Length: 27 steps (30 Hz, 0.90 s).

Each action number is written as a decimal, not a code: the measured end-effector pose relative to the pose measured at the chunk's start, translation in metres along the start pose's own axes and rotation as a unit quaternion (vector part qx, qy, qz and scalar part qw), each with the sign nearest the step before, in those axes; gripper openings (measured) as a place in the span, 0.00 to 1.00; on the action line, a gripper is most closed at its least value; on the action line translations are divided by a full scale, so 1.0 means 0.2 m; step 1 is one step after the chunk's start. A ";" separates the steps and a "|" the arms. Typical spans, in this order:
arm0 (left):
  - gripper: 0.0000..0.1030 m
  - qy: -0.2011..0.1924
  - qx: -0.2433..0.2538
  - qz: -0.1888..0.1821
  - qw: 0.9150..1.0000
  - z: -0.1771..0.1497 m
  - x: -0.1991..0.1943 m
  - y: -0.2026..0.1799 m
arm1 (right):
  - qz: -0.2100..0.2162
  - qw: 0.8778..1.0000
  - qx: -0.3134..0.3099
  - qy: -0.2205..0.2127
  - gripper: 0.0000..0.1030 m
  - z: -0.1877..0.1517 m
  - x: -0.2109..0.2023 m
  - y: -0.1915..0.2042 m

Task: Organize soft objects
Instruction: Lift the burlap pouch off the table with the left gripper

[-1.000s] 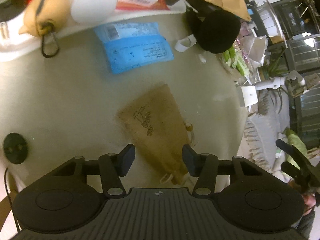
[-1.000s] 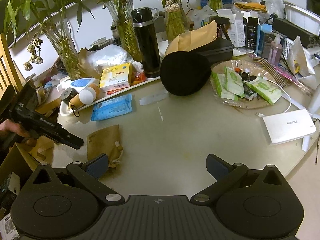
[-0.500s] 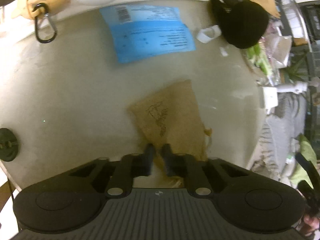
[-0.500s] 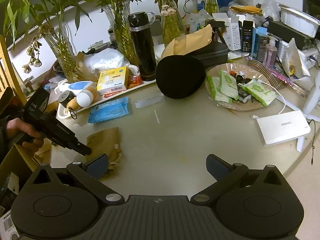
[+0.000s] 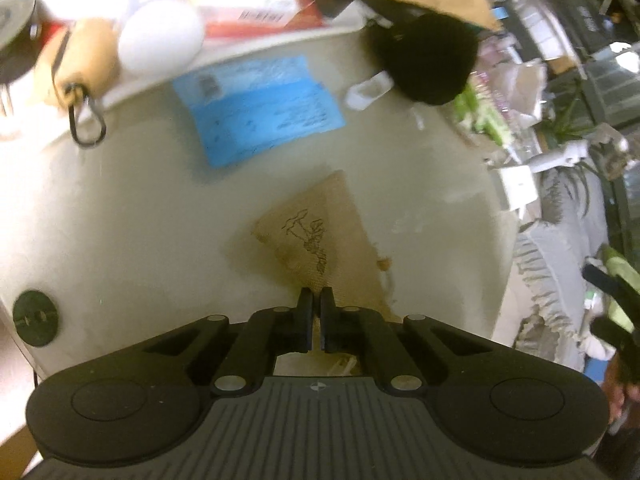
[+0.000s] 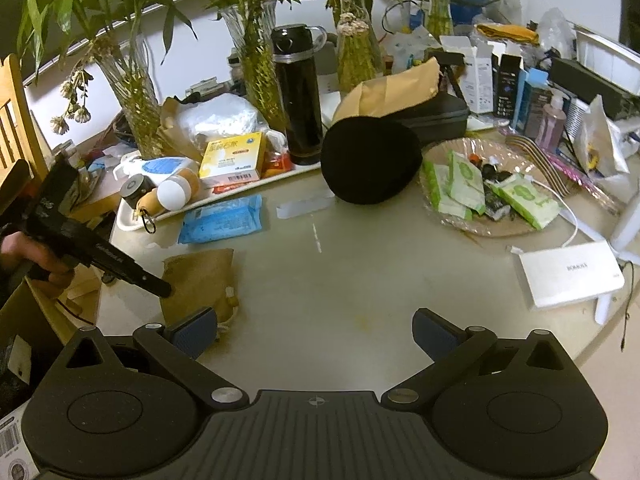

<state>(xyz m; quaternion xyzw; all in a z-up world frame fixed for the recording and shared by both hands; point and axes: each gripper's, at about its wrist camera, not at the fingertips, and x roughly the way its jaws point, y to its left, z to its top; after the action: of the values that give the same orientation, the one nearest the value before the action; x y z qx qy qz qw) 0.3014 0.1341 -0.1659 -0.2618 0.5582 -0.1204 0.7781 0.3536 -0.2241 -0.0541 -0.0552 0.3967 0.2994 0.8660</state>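
Left gripper (image 5: 316,300) clenched on the tan burlap drawstring pouch (image 5: 320,236).
Pouch sits near the round table's (image 6: 320,280) left edge, seemingly partly lifted; right gripper (image 6: 316,332) gapes empty.

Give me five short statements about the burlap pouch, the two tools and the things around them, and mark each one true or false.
1. The left tool is shut on the burlap pouch. True.
2. The right tool holds the black cap. False: it is open and holds nothing.
3. The blue packet lies flat on the table. True.
4. The black bottle lies on its side. False: it stands upright.
5. The green sachets sit on the white tray. False: they are on a clear plate.
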 end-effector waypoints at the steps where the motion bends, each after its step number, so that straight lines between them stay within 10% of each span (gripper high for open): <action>1: 0.04 -0.009 0.010 0.000 1.000 -0.01 -0.02 -0.01 | 0.002 1.000 -0.001 -0.002 1.00 0.01 0.01 0.00; 15: 0.03 -0.128 0.141 0.032 0.981 -0.16 -0.32 -0.20 | 0.044 0.997 -0.060 -0.013 1.00 0.19 0.19 0.10; 27: 0.03 -0.188 0.144 0.049 0.970 -0.25 -0.53 -0.19 | 0.080 0.988 -0.133 0.025 1.00 0.36 0.45 0.25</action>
<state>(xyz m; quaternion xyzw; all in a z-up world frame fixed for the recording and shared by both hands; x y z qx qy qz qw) 0.2220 0.1399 -0.0711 -0.1374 0.3909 -0.1095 0.9035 0.4194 -0.1168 -0.0631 -0.1456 0.3784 0.4161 0.8139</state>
